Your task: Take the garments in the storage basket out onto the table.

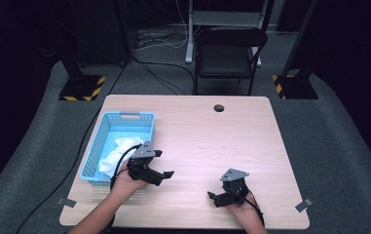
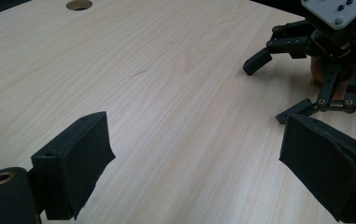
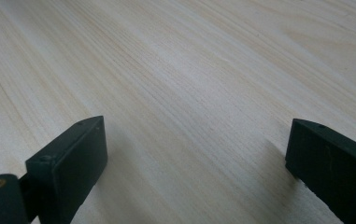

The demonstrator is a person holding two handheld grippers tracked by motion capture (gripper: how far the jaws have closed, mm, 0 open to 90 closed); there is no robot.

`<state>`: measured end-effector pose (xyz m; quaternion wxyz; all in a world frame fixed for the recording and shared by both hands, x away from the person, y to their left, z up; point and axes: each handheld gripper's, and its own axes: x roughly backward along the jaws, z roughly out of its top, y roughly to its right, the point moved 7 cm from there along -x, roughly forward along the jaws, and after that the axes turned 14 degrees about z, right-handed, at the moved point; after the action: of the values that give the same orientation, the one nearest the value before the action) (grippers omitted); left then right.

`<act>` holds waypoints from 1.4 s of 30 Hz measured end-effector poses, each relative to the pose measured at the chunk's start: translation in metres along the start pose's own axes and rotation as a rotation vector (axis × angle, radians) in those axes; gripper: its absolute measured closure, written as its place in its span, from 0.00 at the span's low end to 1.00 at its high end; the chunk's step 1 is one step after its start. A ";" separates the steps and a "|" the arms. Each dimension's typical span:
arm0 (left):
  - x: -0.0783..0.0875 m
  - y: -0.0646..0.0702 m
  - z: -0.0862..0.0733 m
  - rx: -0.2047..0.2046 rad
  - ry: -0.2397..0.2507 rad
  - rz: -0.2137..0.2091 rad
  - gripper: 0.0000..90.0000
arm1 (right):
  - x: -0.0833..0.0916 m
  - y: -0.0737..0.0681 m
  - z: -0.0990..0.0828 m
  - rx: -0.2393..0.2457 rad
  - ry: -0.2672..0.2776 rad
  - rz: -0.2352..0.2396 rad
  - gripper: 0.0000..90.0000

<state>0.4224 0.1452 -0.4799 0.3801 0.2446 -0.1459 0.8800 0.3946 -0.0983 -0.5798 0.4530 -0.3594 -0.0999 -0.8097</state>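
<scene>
- The pale wooden table (image 1: 197, 126) carries a light-blue slotted plastic basket (image 1: 106, 127) at about nine o'clock, holding what looks like crumpled white cloth (image 1: 116, 152), though that view is small.
- The left gripper (image 1: 163, 163) sits just beside the basket's right wall, jaws spread apart, gripping nothing.
- The right gripper (image 1: 214, 197), at about five o'clock, also has its jaws released over bare wood.
- A round hole (image 1: 218, 107) lies at twelve o'clock.

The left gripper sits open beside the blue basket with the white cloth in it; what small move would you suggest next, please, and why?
Probably swing the left gripper back over the blue basket toward the white cloth. Its jaws stand wide apart with nothing between them, and they point away from the cloth, the one loose thing on the table.
</scene>
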 end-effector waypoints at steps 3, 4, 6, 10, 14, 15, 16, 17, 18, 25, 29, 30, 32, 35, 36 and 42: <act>0.000 -0.001 0.000 0.001 -0.002 0.000 0.09 | 0.000 0.000 0.000 0.000 0.000 0.000 0.06; 0.000 -0.001 -0.001 0.002 -0.005 0.000 0.09 | 0.000 0.000 0.000 0.000 0.000 0.000 0.06; 0.000 -0.002 -0.001 0.002 -0.004 0.003 0.09 | 0.000 0.000 0.000 0.000 0.000 0.000 0.06; 0.001 -0.005 0.000 0.008 -0.001 0.007 0.09 | 0.000 0.000 0.000 0.000 0.000 0.000 0.06; 0.002 -0.007 -0.001 0.012 -0.003 0.009 0.09 | 0.000 0.000 0.000 0.000 0.000 0.000 0.06; 0.002 -0.008 -0.001 0.014 -0.005 0.009 0.09 | 0.000 0.000 0.000 0.000 0.000 0.000 0.06; 0.002 -0.009 -0.001 0.014 -0.007 0.009 0.09 | 0.000 0.000 0.000 0.000 0.000 0.000 0.06; 0.002 -0.009 -0.001 0.016 -0.009 0.010 0.09 | 0.000 0.000 0.000 0.000 0.000 0.000 0.06; 0.002 -0.010 -0.001 0.017 -0.009 0.012 0.09 | 0.000 0.000 0.000 0.000 0.000 0.000 0.06; 0.002 -0.014 -0.003 0.022 -0.023 0.010 0.09 | 0.000 0.000 0.000 -0.001 0.001 -0.001 0.06; 0.001 -0.015 -0.005 0.015 -0.034 0.014 0.09 | 0.000 0.000 0.000 -0.001 0.001 -0.001 0.06; 0.001 -0.015 -0.005 0.016 -0.033 0.017 0.09 | 0.000 0.000 0.000 -0.001 0.001 -0.001 0.06; 0.002 -0.017 -0.004 0.016 -0.031 0.022 0.09 | 0.000 0.000 0.000 -0.001 0.001 -0.001 0.06; 0.003 -0.020 -0.004 0.021 -0.030 0.028 0.09 | 0.000 0.000 0.000 -0.001 0.001 -0.001 0.06; 0.004 -0.021 -0.004 0.023 -0.029 0.032 0.09 | 0.000 0.000 0.000 -0.001 0.001 -0.001 0.06; 0.007 -0.029 -0.004 0.037 -0.025 0.046 0.09 | 0.000 0.000 0.000 -0.001 0.001 -0.001 0.06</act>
<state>0.4383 0.1701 -0.4771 0.3534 0.2589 -0.1399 0.8880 0.3947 -0.0983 -0.5798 0.4525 -0.3593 -0.0995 -0.8101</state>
